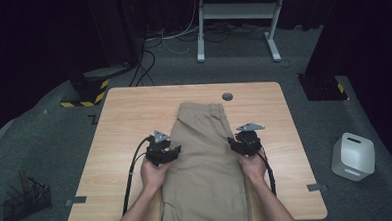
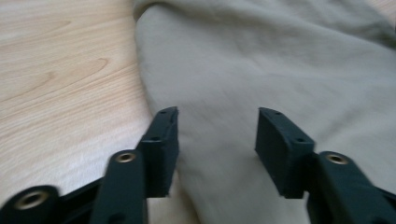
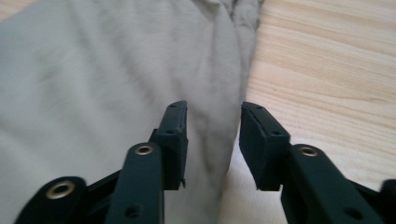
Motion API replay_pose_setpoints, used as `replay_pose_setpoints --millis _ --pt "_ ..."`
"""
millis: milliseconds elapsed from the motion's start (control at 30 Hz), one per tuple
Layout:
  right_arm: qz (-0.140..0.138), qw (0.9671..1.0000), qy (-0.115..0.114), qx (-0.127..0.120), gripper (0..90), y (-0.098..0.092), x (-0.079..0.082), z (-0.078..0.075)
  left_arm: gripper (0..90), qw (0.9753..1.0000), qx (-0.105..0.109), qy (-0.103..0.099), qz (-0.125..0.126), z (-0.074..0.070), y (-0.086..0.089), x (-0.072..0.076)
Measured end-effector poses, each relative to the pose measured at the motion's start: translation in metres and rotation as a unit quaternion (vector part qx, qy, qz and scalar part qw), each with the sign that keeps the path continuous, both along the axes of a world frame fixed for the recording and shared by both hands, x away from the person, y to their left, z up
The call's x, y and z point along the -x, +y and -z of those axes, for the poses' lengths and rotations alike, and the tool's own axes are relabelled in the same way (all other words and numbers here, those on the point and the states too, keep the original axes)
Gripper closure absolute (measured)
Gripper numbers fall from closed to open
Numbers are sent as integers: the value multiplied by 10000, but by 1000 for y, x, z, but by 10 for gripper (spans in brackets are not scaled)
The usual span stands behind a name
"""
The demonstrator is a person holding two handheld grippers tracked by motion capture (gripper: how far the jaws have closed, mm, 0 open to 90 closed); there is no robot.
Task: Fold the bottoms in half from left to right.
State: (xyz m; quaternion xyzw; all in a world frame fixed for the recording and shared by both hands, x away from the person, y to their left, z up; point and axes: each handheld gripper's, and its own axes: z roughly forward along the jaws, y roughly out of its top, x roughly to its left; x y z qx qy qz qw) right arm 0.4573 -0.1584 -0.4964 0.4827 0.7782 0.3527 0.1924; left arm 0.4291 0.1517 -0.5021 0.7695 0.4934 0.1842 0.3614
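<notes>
Khaki trousers (image 1: 204, 160), flat, worktop (image 1: 124, 118) centre. Left tongs (image 2: 217, 135) spread at garment's 9 o'clock edge. Right tongs (image 3: 212, 140) spread, straddling 3 o'clock edge.

Left gripper (image 1: 172, 152) and right gripper (image 1: 235, 144) low, jaws apart, facing inward.

Black hand-held gripper (image 1: 176, 150) x2; grey tri plates, brass screws, blk cables.
</notes>
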Motion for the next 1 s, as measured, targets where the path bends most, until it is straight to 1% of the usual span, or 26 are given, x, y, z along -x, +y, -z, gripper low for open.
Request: replay_pose_setpoints --millis 33,100,133,167,200,233,267,333,400,467,500,533,567,600,633,667,700,767,800,833,867,900,933,967,1000 --pt "1 10000 89 9 678 1 -4 3 567 9999 -66 81 15 2 -2 -3" --pt "-44 9998 181 83 767 4 -9 7 644 9996 -226 140 66 7 -4 -6" --pt "-78 9996 217 138 821 5 -9 8 686 9990 -389 181 91 10 -6 -5" --pt "-120 9995 229 200 877 6 -9 10 736 9985 -511 122 143 12 -6 -3" --pt "-153 9993 218 252 887 5 -9 11 797 9982 -560 77 183 12 -5 0" --pt "-147 9993 249 254 893 4 -9 11 870 9977 -631 75 218 12 -4 4" --pt "-144 9993 259 248 895 1 -8 12 899 9970 -716 65 284 11 -3 7" --pt "-220 9990 279 259 895 -3 -5 13 900 9958 -813 100 400 10 0 16" --pt "-369 9986 264 285 892 -5 6 14 900 9949 -832 195 528 8 3 26" --pt "-464 9982 271 253 882 -6 15 13 900 9943 -804 272 647 7 4 34" --pt "-525 9979 306 236 847 -7 19 13 900 9946 -730 269 683 5 5 35" --pt "-553 9978 278 234 779 -7 22 12 886 9956 -599 232 683 3 7 35" --pt "-540 9980 232 218 735 -8 23 10 794 9971 -390 190 628 2 8 32" --pt "-484 9986 199 126 695 -9 23 8 718 9979 -250 182 574 0 8 28" --pt "-428 9989 171 39 668 -9 21 6 650 9985 -182 169 493 -1 7 23" --pt "-372 9992 141 -36 654 -9 19 4 589 9990 -126 148 406 -2 5 17" --pt "-335 9993 103 -94 649 -8 17 3 545 9994 -66 136 314 -1 3 12" --pt "-299 9995 96 -64 657 -3 11 3 501 9996 15 212 177 2 0 0" --pt "-273 9995 125 -72 682 -1 8 4 502 9996 71 240 141 3 -2 -5" --pt "-281 9995 150 -61 724 1 4 5 520 9996 99 224 109 5 -3 -8" --pt "-259 9996 139 -52 788 2 2 7 569 9996 35 258 105 7 -5 -10" --pt "-253 9995 162 -60 838 2 1 9 632 9994 -93 308 142 9 -6 -13" --pt "-256 9995 193 -25 878 2 -1 11 703 9993 -194 286 160 12 -7 -13" --pt "-232 9995 209 37 886 2 -2 14 801 9990 -369 220 150 12 -6 -12" --pt "-210 9995 224 95 891 0 -3 16 890 9987 -410 233 170 11 -4 -12"
